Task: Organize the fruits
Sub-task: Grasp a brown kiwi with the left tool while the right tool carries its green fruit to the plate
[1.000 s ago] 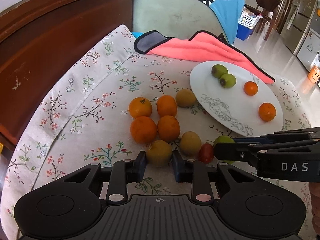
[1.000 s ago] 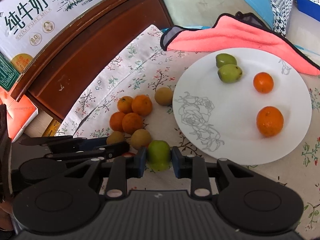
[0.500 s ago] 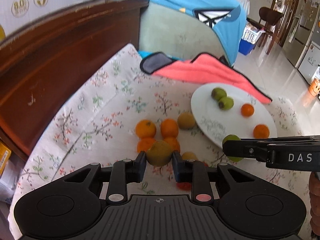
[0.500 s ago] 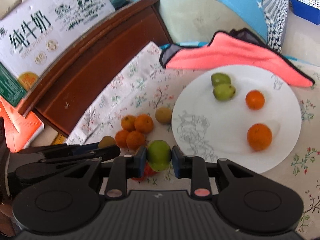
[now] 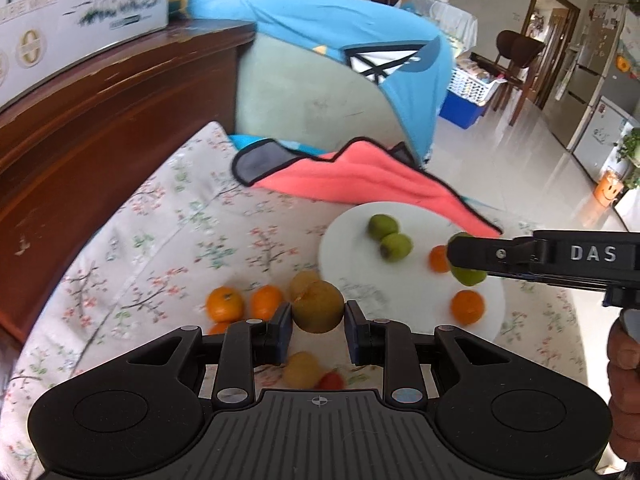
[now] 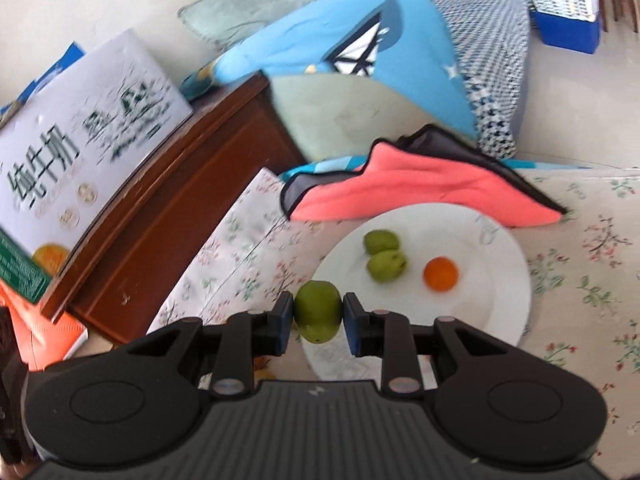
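I have the left gripper [image 5: 318, 326] raised above the floral tablecloth [image 5: 168, 224], pointing toward the white plate [image 5: 348, 276], its jaws closed narrow on a brownish-yellow fruit [image 5: 318, 306] that sits squarely between the pads. Below it, at about 9 o'clock from that fruit, I see loose oranges [image 5: 225, 304] on the cloth, and under the fingers another yellowish fruit [image 5: 302, 368] beside a small red one [image 5: 332, 380]. My right gripper [image 6: 318, 322] reaches in level over the plate's near edge, jaws clamped on a green fruit [image 6: 318, 312] centred between them. On the plate [image 6: 496, 264], at 1 o'clock from the held green fruit, lie two green fruits [image 6: 386, 266] touching each other, with an orange [image 6: 440, 274] just beside them. A pink cloth [image 6: 420, 188] overlaps the plate's far rim.
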A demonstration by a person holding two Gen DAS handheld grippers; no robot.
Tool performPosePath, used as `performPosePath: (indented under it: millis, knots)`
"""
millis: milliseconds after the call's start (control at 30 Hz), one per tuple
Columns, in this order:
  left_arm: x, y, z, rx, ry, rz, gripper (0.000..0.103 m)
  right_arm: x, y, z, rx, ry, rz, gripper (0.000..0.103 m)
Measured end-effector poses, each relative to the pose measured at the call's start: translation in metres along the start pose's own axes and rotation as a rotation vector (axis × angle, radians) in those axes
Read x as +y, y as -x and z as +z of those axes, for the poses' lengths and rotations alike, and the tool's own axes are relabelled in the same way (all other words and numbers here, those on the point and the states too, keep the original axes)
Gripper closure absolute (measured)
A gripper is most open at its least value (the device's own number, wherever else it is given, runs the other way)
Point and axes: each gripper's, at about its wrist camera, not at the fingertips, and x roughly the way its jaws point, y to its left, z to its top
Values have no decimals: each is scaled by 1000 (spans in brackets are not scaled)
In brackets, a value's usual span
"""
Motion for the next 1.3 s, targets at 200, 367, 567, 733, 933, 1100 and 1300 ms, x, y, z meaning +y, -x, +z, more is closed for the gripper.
performPosePath:
  millis: [200,367,567,733,933,1100,1300]
  knots:
    - [-19,-7,4,-4,-8,-27,78,-10,5,4,-11,-28,-17,76]
    - [-30,-16,6,4,-10,-39,78,-17,7,5,-13,-40,-27,76]
    - [-41,-31,5,28,-11,-35,78,-32,3,5,0,-101,-67,76]
    - [-47,-44,2,62,-1,-31,78,-42,-8,2,34,-148,-84,76]
    - [-53,-53,1,82,3,-36,78,-47,-14,2,29,-151,-113,76]
    - [-56,-58,-1,93,9,-36,78,-49,-18,2,26,-150,-133,76]
    - [-56,-57,0,86,12,-30,76,-50,-22,2,32,-157,-125,74]
